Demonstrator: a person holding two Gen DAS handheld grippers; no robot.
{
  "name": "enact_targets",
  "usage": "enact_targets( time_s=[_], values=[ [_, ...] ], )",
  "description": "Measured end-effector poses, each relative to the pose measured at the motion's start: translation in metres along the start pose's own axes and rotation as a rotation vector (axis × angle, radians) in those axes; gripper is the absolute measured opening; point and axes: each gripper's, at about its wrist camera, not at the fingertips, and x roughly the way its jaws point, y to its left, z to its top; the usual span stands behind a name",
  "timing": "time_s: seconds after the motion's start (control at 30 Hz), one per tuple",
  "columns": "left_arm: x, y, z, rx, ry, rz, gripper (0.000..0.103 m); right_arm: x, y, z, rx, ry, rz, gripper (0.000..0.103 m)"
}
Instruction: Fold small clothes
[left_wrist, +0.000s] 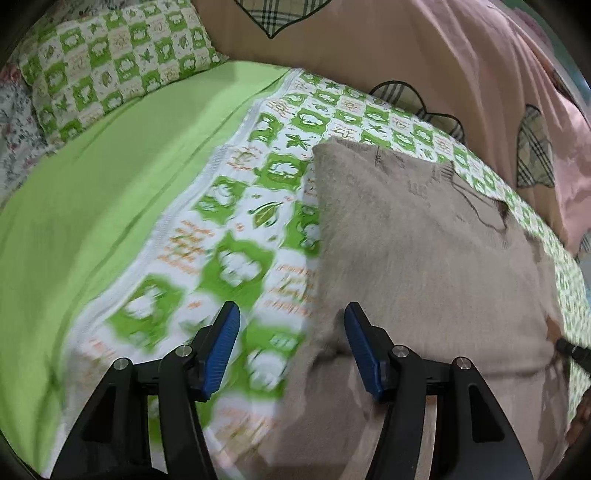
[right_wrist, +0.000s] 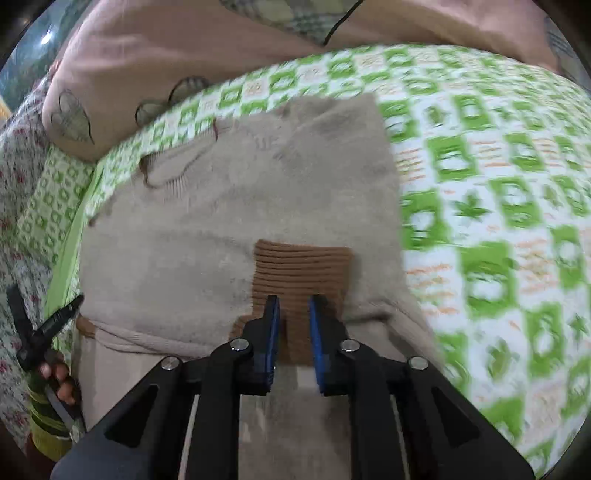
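A beige knit sweater lies flat on the green-and-white patterned bedsheet; in the right wrist view the sweater has its brown ribbed cuff folded onto the body. My left gripper is open and empty, hovering over the sweater's left edge. My right gripper has its jaws partly closed around the brown cuff, with a gap still showing between the pads. The other gripper's tip shows at the left edge.
A pink quilt with plaid patches is bunched along the far side of the bed. A green patterned pillow lies at the back left, with a plain green sheet beside it. A floral fabric lies at the left.
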Motion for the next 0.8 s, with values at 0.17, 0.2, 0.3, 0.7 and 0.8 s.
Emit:
enact_targets(
  time_s=[0.17, 0.2, 0.3, 0.7, 0.8],
  values=[
    [-0.054, 0.015, -0.042, 0.038, 0.034, -0.111, 0.058, -0.059, -0.006, -0.034, -0.014, -0.085, 0.12, 0.052],
    [-0.068, 0.019, -0.058, 0.053, 0.049, -0.144, 0.058, -0.07, -0.007, -0.043, -0.032, -0.093, 0.131, 0.052],
    [-0.097, 0.028, -0.096, 0.078, 0.086, -0.209, 0.058, -0.091, -0.007, -0.073, -0.05, -0.092, 0.192, 0.052],
    [-0.145, 0.04, -0.222, -0.048, 0.196, -0.495, 0.056, -0.139, -0.037, -0.174, -0.031, -0.061, 0.379, 0.052],
    [-0.143, 0.032, -0.234, -0.045, 0.235, -0.563, 0.053, -0.152, -0.045, -0.191, -0.039, -0.056, 0.369, 0.052]
  ],
)
